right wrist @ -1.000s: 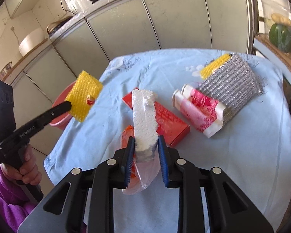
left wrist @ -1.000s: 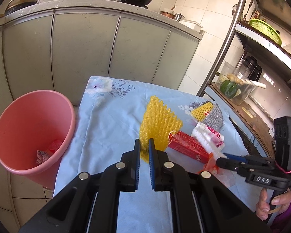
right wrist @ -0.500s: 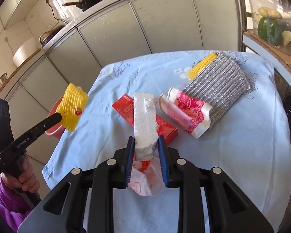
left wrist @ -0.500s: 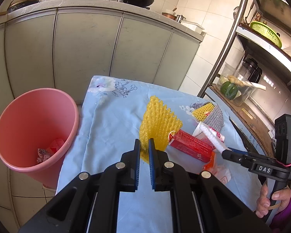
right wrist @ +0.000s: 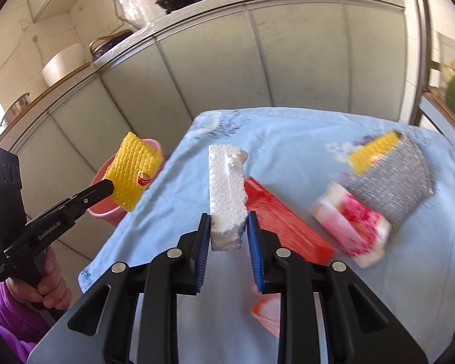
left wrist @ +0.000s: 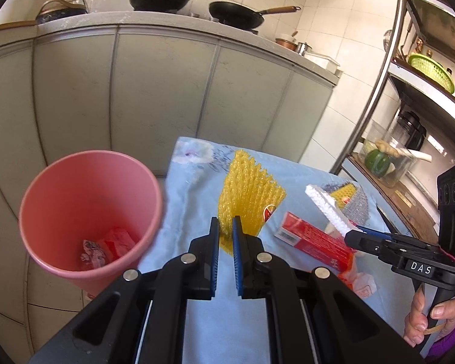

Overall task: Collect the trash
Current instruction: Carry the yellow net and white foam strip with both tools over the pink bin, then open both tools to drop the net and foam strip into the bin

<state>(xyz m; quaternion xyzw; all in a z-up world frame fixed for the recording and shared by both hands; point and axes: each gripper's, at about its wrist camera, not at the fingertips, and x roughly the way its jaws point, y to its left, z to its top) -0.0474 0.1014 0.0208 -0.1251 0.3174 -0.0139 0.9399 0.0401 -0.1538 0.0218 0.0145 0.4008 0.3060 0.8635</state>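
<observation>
My left gripper (left wrist: pixel 226 227) is shut on a yellow foam net (left wrist: pixel 248 191), held in the air beside the pink bin (left wrist: pixel 88 212); it also shows in the right wrist view (right wrist: pixel 133 170). My right gripper (right wrist: pixel 229 227) is shut on a white styrofoam block (right wrist: pixel 227 191), lifted above the table; the block also shows in the left wrist view (left wrist: pixel 327 209). A red box (right wrist: pixel 282 215), a pink-white wrapper (right wrist: pixel 352 224) and a grey mesh net with a yellow piece (right wrist: pixel 391 179) lie on the blue cloth.
The bin holds crumpled wrappers (left wrist: pixel 109 245). A small orange-white plastic bag (left wrist: pixel 358 282) lies near the table's front edge. Grey kitchen cabinets (left wrist: pixel 166 91) stand behind. A metal shelf rack (left wrist: pixel 379 97) stands at the right.
Both grippers rose and shifted left toward the bin. The styrofoam block lifted clear of the red box and the plastic bag. The yellow net is closer to the bin's rim.
</observation>
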